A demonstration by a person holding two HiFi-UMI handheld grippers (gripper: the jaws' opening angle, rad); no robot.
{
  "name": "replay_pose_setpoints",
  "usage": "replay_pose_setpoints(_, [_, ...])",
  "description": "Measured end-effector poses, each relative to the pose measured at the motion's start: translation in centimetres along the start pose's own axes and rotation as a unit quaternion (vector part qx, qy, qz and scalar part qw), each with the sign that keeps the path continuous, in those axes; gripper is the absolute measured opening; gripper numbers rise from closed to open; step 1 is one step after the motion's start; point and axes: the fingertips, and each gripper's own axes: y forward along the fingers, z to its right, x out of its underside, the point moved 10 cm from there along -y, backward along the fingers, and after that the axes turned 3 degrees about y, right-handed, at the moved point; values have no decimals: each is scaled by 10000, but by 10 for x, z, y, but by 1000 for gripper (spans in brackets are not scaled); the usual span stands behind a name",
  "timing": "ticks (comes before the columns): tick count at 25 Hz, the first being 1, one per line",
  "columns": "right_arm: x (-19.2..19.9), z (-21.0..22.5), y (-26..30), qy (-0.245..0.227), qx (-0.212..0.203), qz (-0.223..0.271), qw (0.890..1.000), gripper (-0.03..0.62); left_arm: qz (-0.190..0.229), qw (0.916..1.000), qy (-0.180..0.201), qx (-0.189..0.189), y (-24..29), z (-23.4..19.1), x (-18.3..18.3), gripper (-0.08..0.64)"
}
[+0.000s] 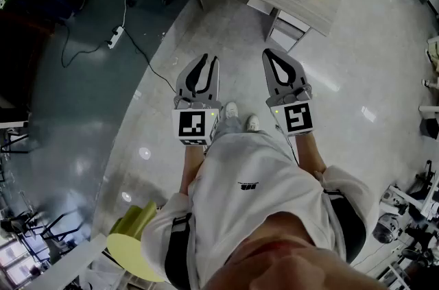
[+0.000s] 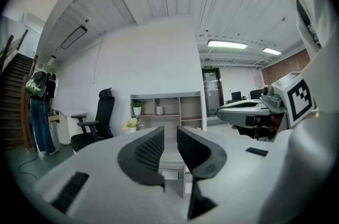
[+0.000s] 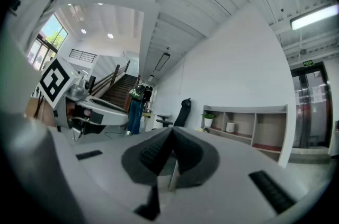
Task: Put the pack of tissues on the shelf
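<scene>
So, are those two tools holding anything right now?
Nothing is held. The left tool has its jaws slightly apart and empty; the right tool has its jaws closed on nothing.

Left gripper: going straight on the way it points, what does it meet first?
The left gripper would probably meet the grey desk framed between its jaws; depth is unclear.

The light here is even and cool, coming from ceiling strip lights (image 2: 226,44) that burn white at the far right. The glossy floor (image 1: 357,62) throws back soft glare patches on the right, while its left part lies dim and grey. A window (image 3: 50,37) at the far left blows out bright. Both gripper views bulge and go black at the corners. The near jaws look soft, and the far shelf (image 2: 167,106) is sharper.
</scene>
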Motion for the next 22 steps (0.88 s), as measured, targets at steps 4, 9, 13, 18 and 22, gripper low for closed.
replay_pose_setpoints(4, [1,-5,6,15,22,16,10000,25,-8,10000,-43,-34,0,-9,3,84])
replay_pose_setpoints(9, [3,-6,23,142,154,98,9997,26,1,10000,-98,-16,8,-25,3,84])
replay_pose_setpoints(13, [7,-8,45,176,141,27,9997,26,-7,9999,-118,-7,17,-43,7,84])
replay_pose_setpoints(18, [5,-14,72,135,209,30,9997,26,-2,9999,-83,86,28,-69,8,84])
replay_pose_setpoints(22, [10,-17,86,98,322,-57,9994,26,-9,9998,-72,193,41,-84,14,83])
